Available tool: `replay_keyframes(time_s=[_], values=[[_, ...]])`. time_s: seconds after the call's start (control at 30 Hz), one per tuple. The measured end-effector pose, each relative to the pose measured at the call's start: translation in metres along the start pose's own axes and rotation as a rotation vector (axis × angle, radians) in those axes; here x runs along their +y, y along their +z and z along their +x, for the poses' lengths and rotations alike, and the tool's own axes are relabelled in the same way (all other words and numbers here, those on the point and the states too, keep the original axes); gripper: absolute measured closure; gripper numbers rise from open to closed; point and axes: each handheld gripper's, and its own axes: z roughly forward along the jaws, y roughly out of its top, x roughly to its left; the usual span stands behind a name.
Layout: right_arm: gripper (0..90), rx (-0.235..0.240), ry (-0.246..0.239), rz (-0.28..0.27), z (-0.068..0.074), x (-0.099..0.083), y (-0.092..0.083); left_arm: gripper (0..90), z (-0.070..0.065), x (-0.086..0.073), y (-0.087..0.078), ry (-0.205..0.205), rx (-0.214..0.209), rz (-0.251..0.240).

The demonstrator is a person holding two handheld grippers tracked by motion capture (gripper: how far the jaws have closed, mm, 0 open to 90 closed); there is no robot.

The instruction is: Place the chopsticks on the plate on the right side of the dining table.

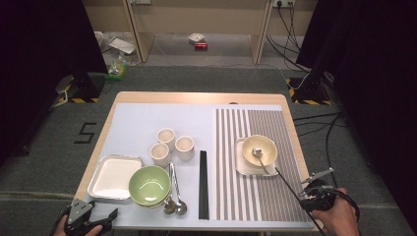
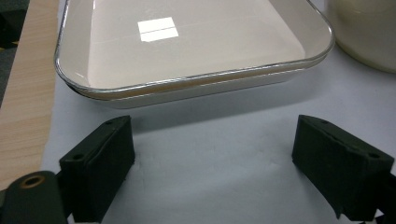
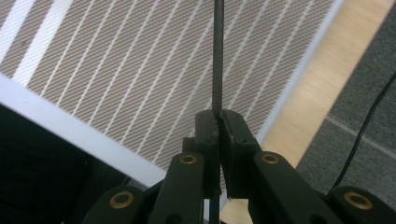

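Grey carpet surrounds a wooden desk (image 1: 196, 97) covered by a pale mat with a striped placemat (image 1: 260, 196) on its right half. At the desk's near right corner the right gripper (image 1: 304, 192) is clenched on a single black chopstick (image 1: 287, 184) — in the right gripper view the jaws meet around the thin rod (image 3: 217, 56), which runs out over the stripes. In the high view the chopstick slants toward the square plate (image 1: 242, 167) bearing a cream bowl (image 1: 259, 146) with a spoon (image 1: 257, 153) in it, its tip just beside the plate's near right corner. More black chopsticks (image 1: 203, 184) lie along the placemat's left edge. At the near left corner the left gripper (image 1: 101, 220) rests with jaws spread and nothing between them — just short of a white tray (image 2: 196, 51). A green bowl (image 1: 149, 185), two metal spoons (image 1: 176, 196) and three cups (image 1: 172, 143) stand near the desk's middle.
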Motion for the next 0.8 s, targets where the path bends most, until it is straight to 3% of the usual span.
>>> replay_keyframes(time_s=[0.37,0.53,0.57,0.6,0.8], values=[[86.4,-0.013,0.071,0.014,-0.017,0.016,0.003,11.6,0.0,0.0,0.0,-0.001,0.005,-0.006],[86.4,-0.02,0.085,0.02,-0.021,0.027,0.005,11.6,0.0,0.0,0.0,0.0,0.002,-0.001],[86.4,-0.025,0.07,0.018,-0.023,0.029,0.006,11.6,0.0,0.0,0.0,0.0,0.005,-0.006],[86.4,-0.021,0.09,0.024,-0.022,0.032,0.006,11.6,0.0,0.0,0.0,0.0,0.004,-0.005],[86.4,-0.027,0.089,0.043,-0.021,0.05,0.013,11.6,0.0,0.0,0.0,0.0,0.004,-0.006]])
